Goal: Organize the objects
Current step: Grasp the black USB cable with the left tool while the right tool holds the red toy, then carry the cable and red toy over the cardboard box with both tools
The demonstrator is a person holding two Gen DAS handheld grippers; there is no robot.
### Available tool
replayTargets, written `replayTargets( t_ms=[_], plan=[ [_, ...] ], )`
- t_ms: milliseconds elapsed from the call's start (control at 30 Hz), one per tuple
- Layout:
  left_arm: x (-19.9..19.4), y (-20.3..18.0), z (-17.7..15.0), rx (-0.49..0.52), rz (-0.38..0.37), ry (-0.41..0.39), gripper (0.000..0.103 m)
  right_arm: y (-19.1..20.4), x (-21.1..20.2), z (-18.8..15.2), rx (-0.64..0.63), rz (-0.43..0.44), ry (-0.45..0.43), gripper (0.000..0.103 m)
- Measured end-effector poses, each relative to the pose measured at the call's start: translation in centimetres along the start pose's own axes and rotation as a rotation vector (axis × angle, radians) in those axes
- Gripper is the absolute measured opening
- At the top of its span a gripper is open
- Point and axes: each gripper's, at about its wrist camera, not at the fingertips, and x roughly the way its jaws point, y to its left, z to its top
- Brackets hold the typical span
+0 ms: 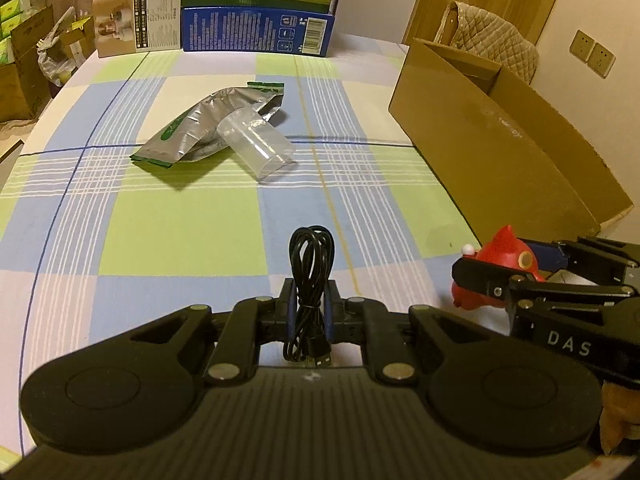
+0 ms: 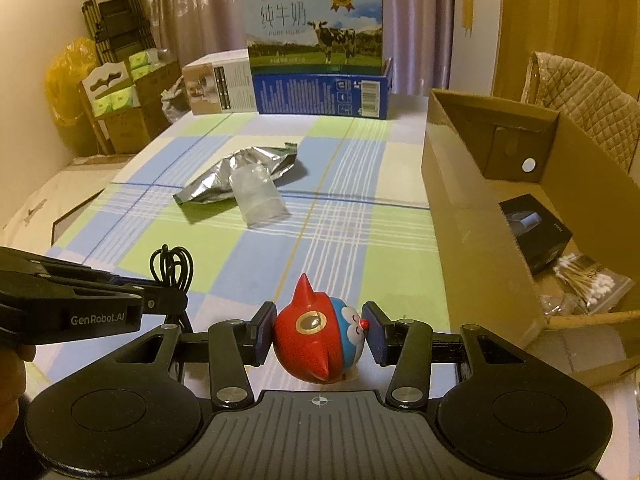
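Observation:
My left gripper [image 1: 311,306] is shut on a coiled black USB cable [image 1: 310,276] and holds it just above the checked tablecloth; the cable's loop also shows in the right wrist view [image 2: 172,266]. My right gripper [image 2: 320,334] is shut on a red and blue toy figure [image 2: 320,340], also seen at the right of the left wrist view [image 1: 502,254]. A silver foil pouch [image 1: 200,130] lies mid-table with a clear plastic cup [image 1: 258,146] on its side against it. An open cardboard box [image 2: 472,216] stands at the right.
The cardboard box holds a black box [image 2: 536,236] and a bag of cotton swabs [image 2: 588,282]. A milk carton [image 2: 316,28] on a blue box [image 2: 320,94] and a small white box [image 2: 218,88] stand at the table's far edge. Stacked boxes [image 2: 116,108] sit off left.

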Motion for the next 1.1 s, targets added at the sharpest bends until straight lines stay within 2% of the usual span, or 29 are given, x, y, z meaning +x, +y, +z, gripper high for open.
replayTargets(
  t_ms=[633, 1100],
  plan=[
    [-3.9, -1.8, 0.1, -0.018, -0.011, -0.04, 0.01, 0.2, -3.6, 0.3, 0.0, 0.003, -0.042, 0.044],
    [-7.2, -5.5, 0.2, 0.001, -0.071, -0.077, 0.01, -1.2, -8.4, 0.4, 0.006, -0.029, -0.071, 0.044]
  ],
)
